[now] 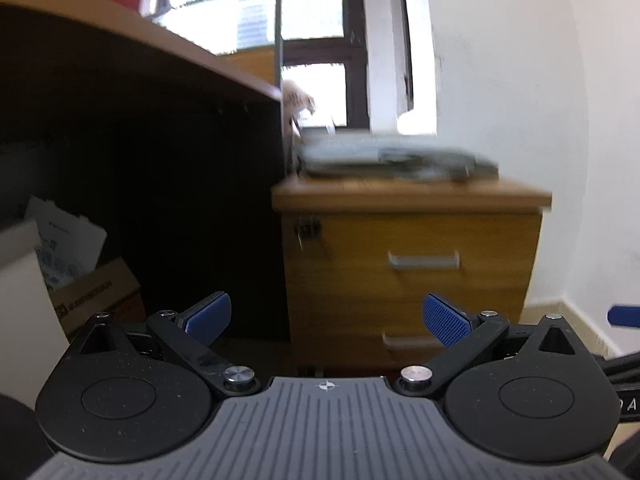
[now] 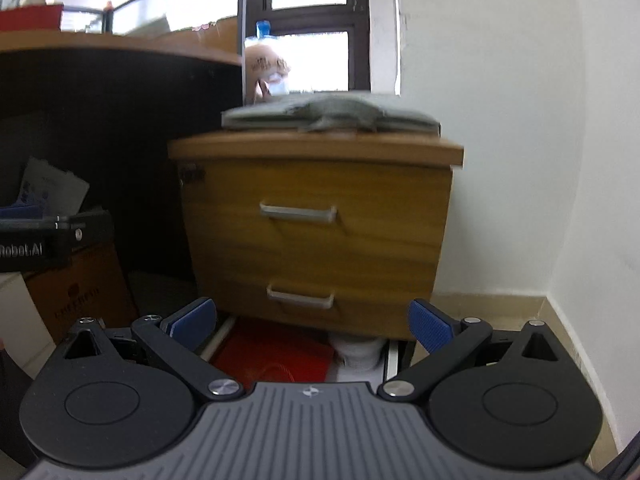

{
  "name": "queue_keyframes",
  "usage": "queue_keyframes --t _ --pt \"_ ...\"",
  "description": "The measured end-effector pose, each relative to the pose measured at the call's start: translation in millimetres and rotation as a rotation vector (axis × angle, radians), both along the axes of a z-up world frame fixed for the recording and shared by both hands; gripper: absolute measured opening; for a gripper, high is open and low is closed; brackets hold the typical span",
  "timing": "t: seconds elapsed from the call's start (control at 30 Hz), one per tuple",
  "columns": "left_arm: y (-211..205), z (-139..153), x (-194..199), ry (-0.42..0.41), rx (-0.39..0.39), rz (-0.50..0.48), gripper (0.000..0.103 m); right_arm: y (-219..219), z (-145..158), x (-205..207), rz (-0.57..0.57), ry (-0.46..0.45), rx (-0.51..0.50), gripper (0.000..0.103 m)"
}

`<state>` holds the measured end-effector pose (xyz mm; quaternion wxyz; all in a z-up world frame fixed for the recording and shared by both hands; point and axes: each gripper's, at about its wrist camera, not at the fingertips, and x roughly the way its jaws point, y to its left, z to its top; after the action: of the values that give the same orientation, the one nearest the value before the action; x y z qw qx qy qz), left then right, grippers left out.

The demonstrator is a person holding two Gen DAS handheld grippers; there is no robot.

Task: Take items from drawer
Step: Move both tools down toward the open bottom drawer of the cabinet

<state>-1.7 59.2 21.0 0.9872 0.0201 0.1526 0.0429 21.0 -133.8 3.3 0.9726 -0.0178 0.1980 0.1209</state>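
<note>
White wall and a dark-framed window stand behind a small wooden drawer cabinet (image 2: 316,236), which sits just beside a dark desk (image 1: 132,128) with cardboard boxes (image 1: 96,292) under it, at about 9 o'clock in the left wrist view.

Left tool (image 1: 326,318): its blue pads are spread wide and it holds nothing. It points at the cabinet's left edge, well apart from it.

Both drawers look closed, so the items are hidden inside – what they are I cannot tell. A grey stack of papers or folders (image 2: 332,118) lies on top of the cabinet.

Right tool (image 2: 312,326): also wide open and empty, facing the cabinet front. The upper handle (image 2: 298,213) is at 12 o'clock from it, the lower handle (image 2: 300,298) just above the gap between its pads.

The step in hand seems to be the approach to a handle. To do it well, I would bring the right tool level with the chosen bar and centre the bar between the pads, then close fully before pulling straight back – an oblique pull may jam the drawer. The left tool should stay open, ready to reach in.
</note>
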Motion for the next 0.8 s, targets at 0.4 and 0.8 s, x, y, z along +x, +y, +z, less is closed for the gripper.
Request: queue_keyframes --t 0.4,0.8 --pt "-15 -52 10 0.078 -0.044 -0.066 0.103 4 -43 18 -0.056 0.035 -0.061 0.103" --pt "-11 -106 30 0.189 -0.046 -0.074 0.103 7 -98 38 -0.028 0.172 -0.096 0.103"
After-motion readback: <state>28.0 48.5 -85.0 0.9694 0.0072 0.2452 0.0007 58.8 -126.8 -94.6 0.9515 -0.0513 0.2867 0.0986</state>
